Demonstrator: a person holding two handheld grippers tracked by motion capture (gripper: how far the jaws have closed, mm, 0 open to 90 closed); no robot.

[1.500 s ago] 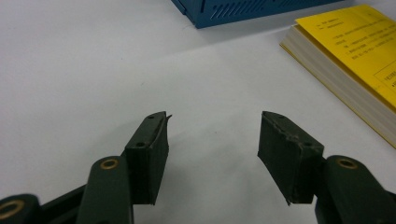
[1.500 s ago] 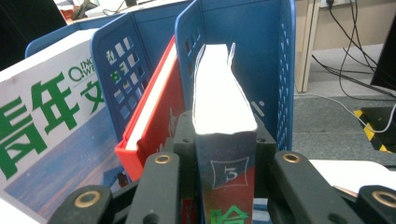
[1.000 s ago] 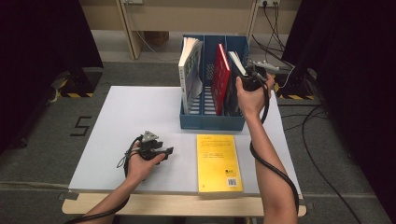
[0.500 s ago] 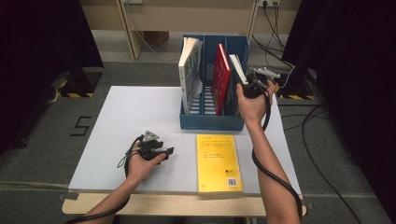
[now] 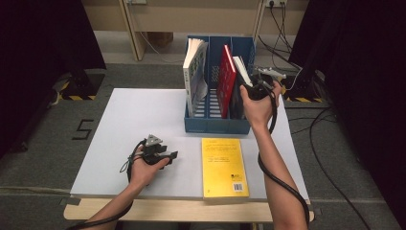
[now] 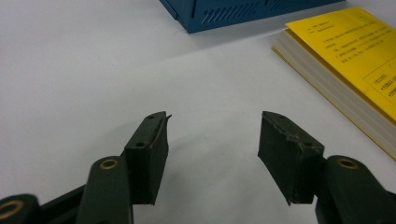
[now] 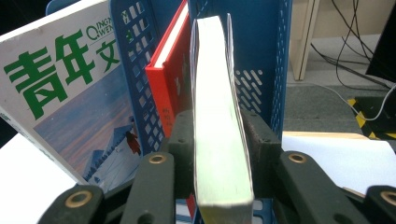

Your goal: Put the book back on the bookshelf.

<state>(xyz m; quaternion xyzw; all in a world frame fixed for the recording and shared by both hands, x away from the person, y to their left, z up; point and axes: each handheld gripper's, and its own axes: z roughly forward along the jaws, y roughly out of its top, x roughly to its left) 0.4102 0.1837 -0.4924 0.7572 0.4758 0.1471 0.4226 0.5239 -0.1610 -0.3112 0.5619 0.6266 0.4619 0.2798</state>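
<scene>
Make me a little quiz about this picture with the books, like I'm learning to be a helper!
1. How many books stand in the blue rack?
2. True or false: the left tool grips the yellow book.
3. The yellow book lies: A) inside the rack, B) flat on the table in front of the rack, C) on the floor.

Key: 1. Three. 2. False, it is open and empty. 3. B.

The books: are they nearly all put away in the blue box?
Almost. A magazine and a red hardcover book already stand in the blue plastic file rack. The right gripper has a pale-edged paperback between its fingers in the end slot, and they have just been opening. The yellow paperback lies flat on the white table.
</scene>
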